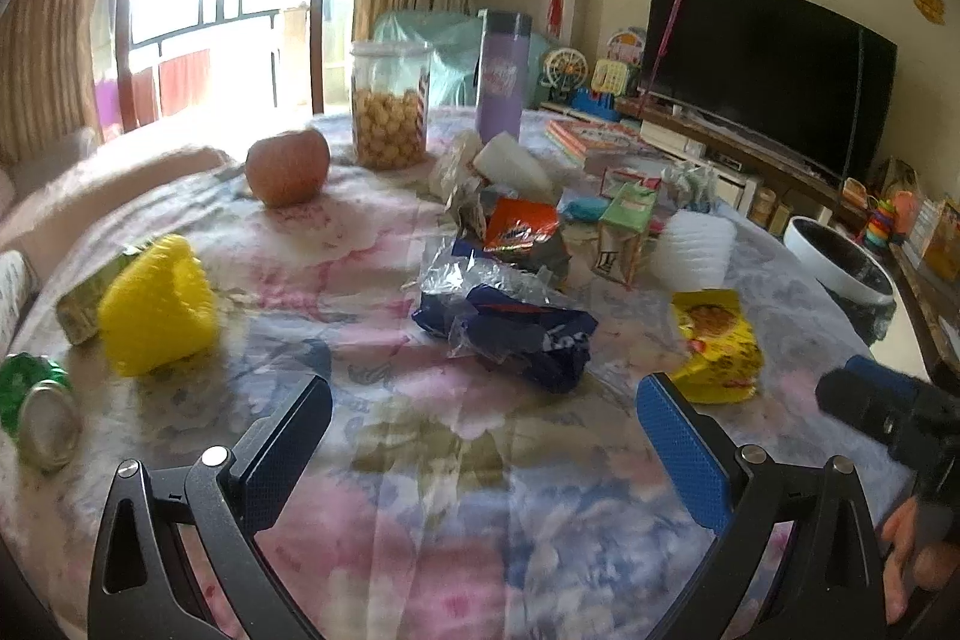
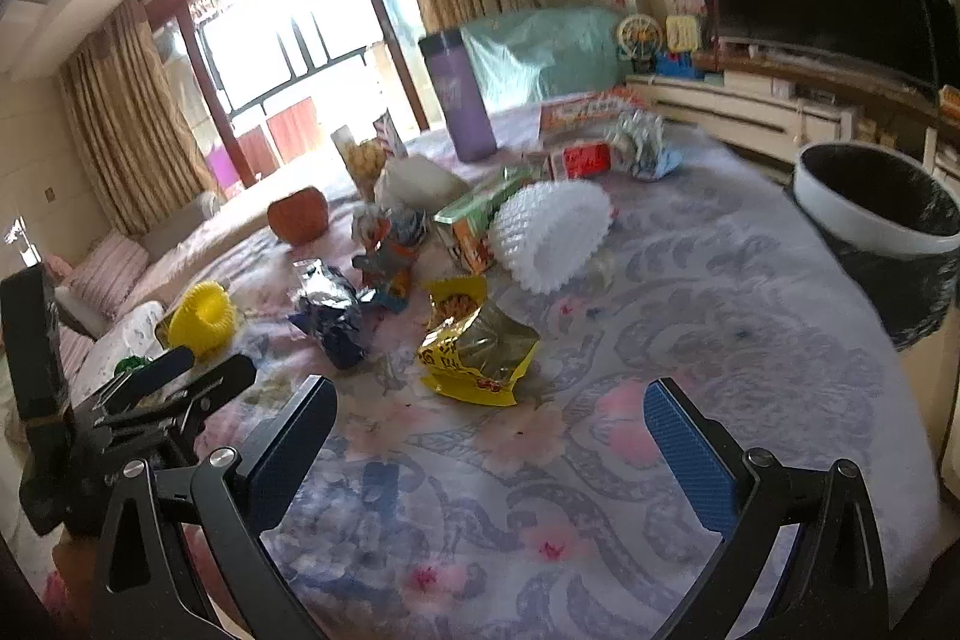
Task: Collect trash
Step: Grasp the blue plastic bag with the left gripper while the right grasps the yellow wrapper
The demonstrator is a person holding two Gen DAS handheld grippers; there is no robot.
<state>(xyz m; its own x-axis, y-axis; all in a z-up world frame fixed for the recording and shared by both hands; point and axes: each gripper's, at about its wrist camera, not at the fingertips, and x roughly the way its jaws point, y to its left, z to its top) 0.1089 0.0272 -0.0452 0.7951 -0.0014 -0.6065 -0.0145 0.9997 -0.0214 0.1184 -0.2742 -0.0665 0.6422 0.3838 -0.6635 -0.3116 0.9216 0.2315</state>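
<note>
1. The left gripper (image 1: 483, 415) hovers low over the flowered bench (image 1: 420, 490), its fingers (image 1: 681, 451) spread wide apart with nothing between them.
2. The right gripper (image 2: 489, 421) hangs over the same bench, fingers (image 2: 690, 451) likewise wide apart and holding nothing.
3. Trash lies scattered across the middle of the bench: a crumpled dark blue wrapper (image 1: 516, 334) sits just ahead of the left gripper, with clear plastic film (image 1: 462, 274) lying on it.
4. A yellow snack bag (image 2: 474, 349) lies open just ahead of the right gripper, near the blue wrapper.
5. Farther back lie an orange-red wrapper (image 1: 519, 223), a green carton (image 1: 627, 232) tipped over, and a white foam fruit net (image 2: 549, 232) beside it.
6. A yellow foam net (image 1: 156, 307) sits toward the left, with a green can (image 1: 36, 409) on its side near the bench's edge.
7. An apple (image 1: 288, 166), a jar of round snacks (image 1: 390, 106) and a purple bottle (image 1: 501, 70) stand at the far side.
8. A white-rimmed bin (image 2: 876, 205) lined with a black bag stands beside the bench on the right.
</note>
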